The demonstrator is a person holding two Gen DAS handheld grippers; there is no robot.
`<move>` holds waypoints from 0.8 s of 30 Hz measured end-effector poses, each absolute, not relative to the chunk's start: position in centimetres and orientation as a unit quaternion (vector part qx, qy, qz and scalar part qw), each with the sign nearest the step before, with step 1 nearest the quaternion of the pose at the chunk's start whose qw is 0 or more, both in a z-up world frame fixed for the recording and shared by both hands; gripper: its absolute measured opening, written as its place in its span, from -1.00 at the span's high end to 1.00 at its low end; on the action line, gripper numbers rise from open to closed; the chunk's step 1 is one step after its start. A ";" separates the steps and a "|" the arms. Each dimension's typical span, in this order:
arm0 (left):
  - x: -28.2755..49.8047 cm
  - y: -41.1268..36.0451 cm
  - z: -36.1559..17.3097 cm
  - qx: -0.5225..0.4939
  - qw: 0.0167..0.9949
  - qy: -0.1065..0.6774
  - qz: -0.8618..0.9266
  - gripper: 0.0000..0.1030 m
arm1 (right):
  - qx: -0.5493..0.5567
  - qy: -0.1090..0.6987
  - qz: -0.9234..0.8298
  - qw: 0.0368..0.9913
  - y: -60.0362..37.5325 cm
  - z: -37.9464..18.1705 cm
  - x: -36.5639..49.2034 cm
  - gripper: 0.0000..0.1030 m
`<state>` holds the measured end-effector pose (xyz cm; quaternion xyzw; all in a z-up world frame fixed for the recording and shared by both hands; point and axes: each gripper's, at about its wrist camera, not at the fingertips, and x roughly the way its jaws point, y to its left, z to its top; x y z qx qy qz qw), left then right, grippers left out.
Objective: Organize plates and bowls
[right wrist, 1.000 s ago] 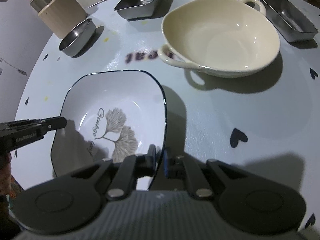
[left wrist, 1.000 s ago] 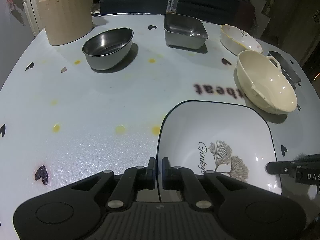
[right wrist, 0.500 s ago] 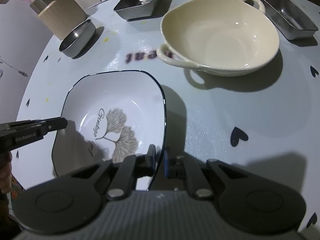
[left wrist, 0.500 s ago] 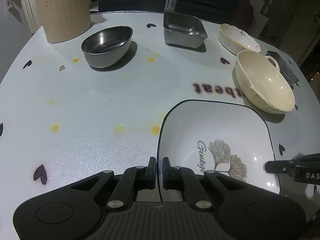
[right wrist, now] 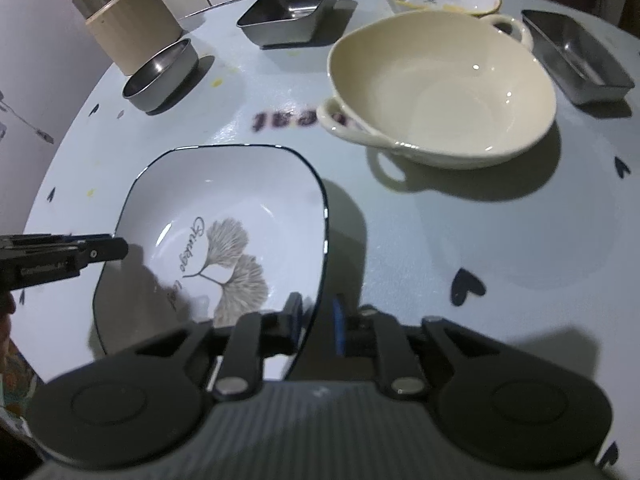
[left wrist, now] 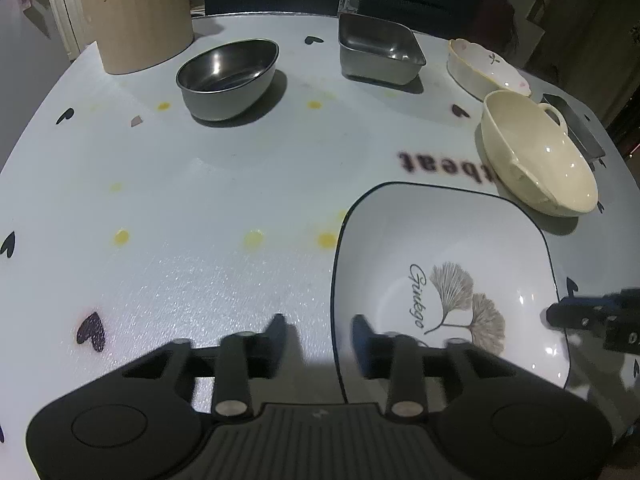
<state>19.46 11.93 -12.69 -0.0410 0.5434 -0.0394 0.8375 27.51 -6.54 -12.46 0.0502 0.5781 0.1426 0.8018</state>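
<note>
Left wrist view first: my left gripper (left wrist: pixel 318 336) points steeply down over the near edge of the tabletop (left wrist: pixel 240 168), its jaws just opened and standing apart, one finger outside and one inside the left rim of the square plate (left wrist: pixel 440 280), neither pad pressing it. That plate sits flat near the tabletop's near edge, white with a dark rim, a fan-leaf drawing and script that reads roughly "Ginkgo". Beyond it the cream two-handled bowl (left wrist: pixel 536 160) stands toward the right edge, partly covering printed lettering that ends in "beat". My right gripper (left wrist: pixel 580 316) pokes in at the plate's right rim.

Right wrist view: my right gripper (right wrist: pixel 316 316) also tilts steeply down, its jaws just loosened into a narrow gap astride the plate's (right wrist: pixel 224 232) right rim, which runs between the pads without a clear pinch. My left gripper (right wrist: pixel 80 254) reaches the opposite rim; the small print on its side is too blurred to read. Past the cream bowl (right wrist: pixel 440 88) the tabletop's (right wrist: pixel 480 232) lettering shows as "eat".
</note>
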 end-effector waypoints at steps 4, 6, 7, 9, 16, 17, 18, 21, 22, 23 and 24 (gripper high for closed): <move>18.9 11.8 -12.0 -0.033 0.844 0.534 -0.037 -0.48 | 0.050 0.565 0.149 0.810 -7.5 -11.7 27.2 -0.11; 18.8 11.7 -11.5 -0.031 0.849 0.527 -0.038 -0.66 | 0.041 0.555 0.155 0.816 -7.9 -11.1 27.0 -0.21; 18.7 11.6 -11.1 -0.033 0.851 0.523 -0.038 -0.69 | 0.041 0.550 0.158 0.819 -8.2 -10.8 26.9 -0.30; 18.6 11.4 -10.5 -0.035 0.857 0.513 -0.039 -0.86 | 0.044 0.538 0.164 0.826 -8.9 -10.1 26.6 -0.48; 18.7 9.4 -7.8 -0.028 0.878 0.474 -0.055 -1.00 | 0.054 0.482 0.183 0.855 -11.6 -7.2 25.6 -0.99; 18.7 9.1 -7.5 -0.026 0.881 0.469 -0.057 -1.00 | 0.059 0.476 0.182 0.858 -12.0 -6.8 25.6 -0.99; 18.8 8.7 -7.2 -0.025 0.883 0.464 -0.060 -1.00 | 0.065 0.471 0.181 0.861 -12.3 -6.5 25.7 -0.99; 19.3 7.5 -6.4 -0.026 0.891 0.448 -0.066 -1.00 | 0.090 0.454 0.171 0.870 -13.8 -5.6 25.9 -0.99; 19.5 7.0 -6.1 -0.029 0.895 0.441 -0.065 -1.00 | 0.097 0.449 0.166 0.873 -14.2 -5.3 26.1 -0.99; 19.7 6.7 -5.9 -0.034 0.897 0.435 -0.064 -1.00 | 0.106 0.443 0.159 0.876 -14.8 -5.2 26.3 -0.99; 20.0 6.4 -5.8 -0.038 0.900 0.430 -0.064 -1.00 | 0.113 0.438 0.153 0.879 -15.2 -5.0 26.5 -0.99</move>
